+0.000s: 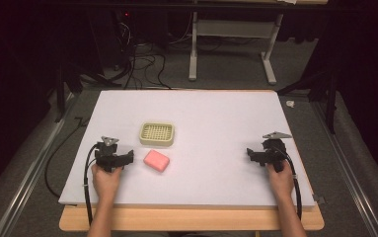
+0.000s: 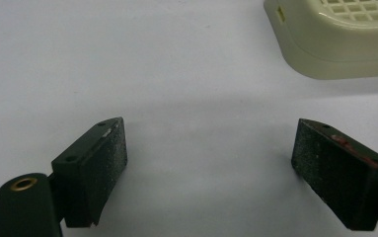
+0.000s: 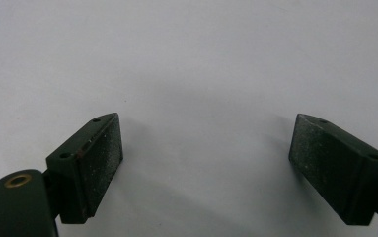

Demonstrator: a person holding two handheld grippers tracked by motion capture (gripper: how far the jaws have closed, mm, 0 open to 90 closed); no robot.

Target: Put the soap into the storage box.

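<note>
Left gripper [image 1: 127,159]: mine, low at the left of the high view, jaws spread wide with nothing between them; its pads [image 2: 108,163] frame bare white surface in the left gripper view.

Pink soap [image 1: 156,160]: just right of that gripper, lying flat, apart from the jaws, near the centre of the frame.

Soap dish [image 1: 157,134]: cream, slotted top, just above the soap and not touching it; its corner sits at the upper right of the left gripper view [image 2: 334,44].

Right gripper [image 1: 252,155]: mine, at the right of the frame, well apart from both items, jaws equally wide and empty.

Table cover [image 1: 216,118]: white, flat.

Handling note, my judgement: I should bring the left gripper in level, straddle the soap across its short sides, and close gently on its middle, since a bar like this may slip; then lift clear before crossing to the dish.
</note>
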